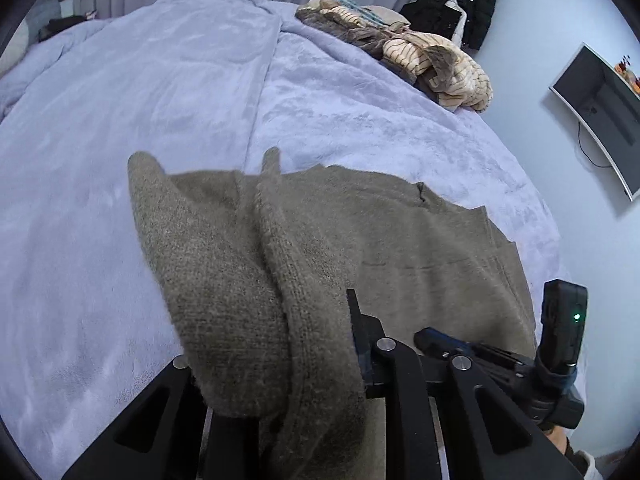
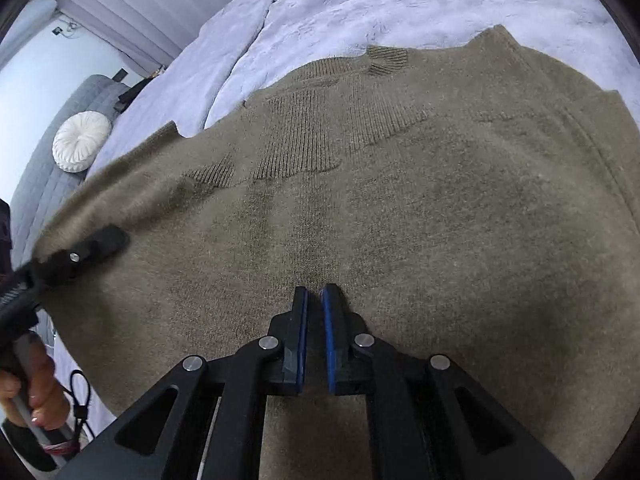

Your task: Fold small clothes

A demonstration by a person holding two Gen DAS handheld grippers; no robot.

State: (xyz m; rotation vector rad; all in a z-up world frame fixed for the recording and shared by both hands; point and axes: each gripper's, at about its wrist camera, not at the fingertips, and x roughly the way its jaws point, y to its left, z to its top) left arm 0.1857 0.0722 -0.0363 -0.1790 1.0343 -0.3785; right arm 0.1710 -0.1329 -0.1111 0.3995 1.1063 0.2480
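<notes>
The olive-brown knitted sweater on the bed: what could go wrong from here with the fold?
1. The left gripper is shut on a thick, bunched fold of the olive-brown knitted sweater; the cloth drapes over its fingers and may slip or snag on release.
2. The right gripper is shut above flat knit and seems to hold nothing, so the sweater may drag across the fluffy lilac blanket and wrinkle.

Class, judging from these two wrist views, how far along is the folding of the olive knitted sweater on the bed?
Done: the olive sweater lies spread on the lilac blanket. In hand: the left gripper holds a bunched edge lifted; the right gripper, closed, rests on the knit. Left: no finished fold shows, and the striped clothes pile waits.
</notes>
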